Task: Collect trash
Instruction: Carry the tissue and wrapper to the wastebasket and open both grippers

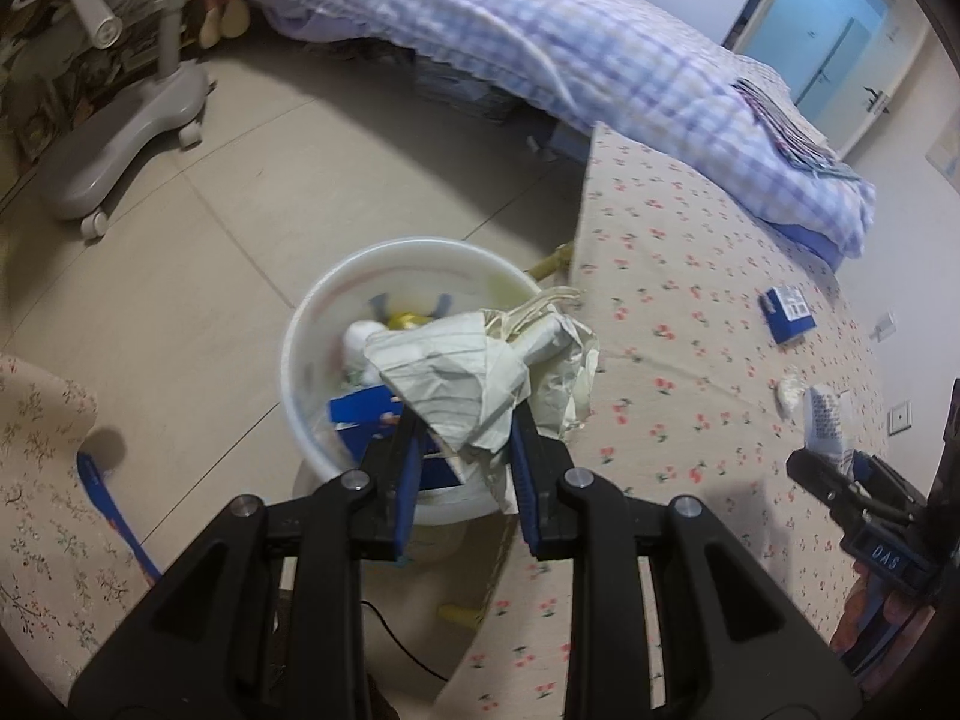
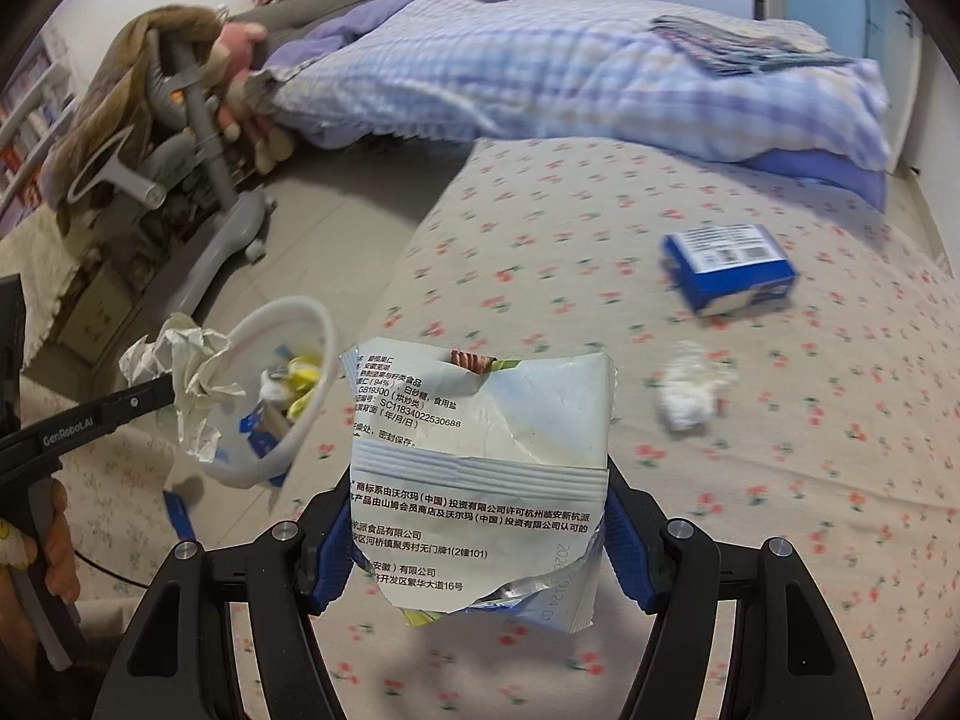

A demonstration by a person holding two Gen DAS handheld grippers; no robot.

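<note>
We see a bed (image 2: 600, 360) with a cherry-print sheet filling the right half of both views, and a white bin (image 1: 312, 324) on the floor just beside its edge, at center in the left view and lower left in the right view. Our left gripper (image 1: 462, 450) is clenched on a crumpled paper wad (image 1: 480, 378) held over the bin's rim; our right gripper (image 2: 480, 540) grips a torn snack wrapper (image 2: 480, 450) above the sheet, at bottom center. A blue box (image 2: 729, 270) at upper right and a small tissue ball (image 2: 690, 390) near it, lower down, lie on the bed uncollected. The paper overhangs the rim toward the bed, so we judge it could catch there or drop outside on release. The light wrapper could flutter short of the bin. The bin's contents are blurred; we make out only blue, yellow and white scraps. The wrapper hides the right fingertips and the sheet behind it.
</note>
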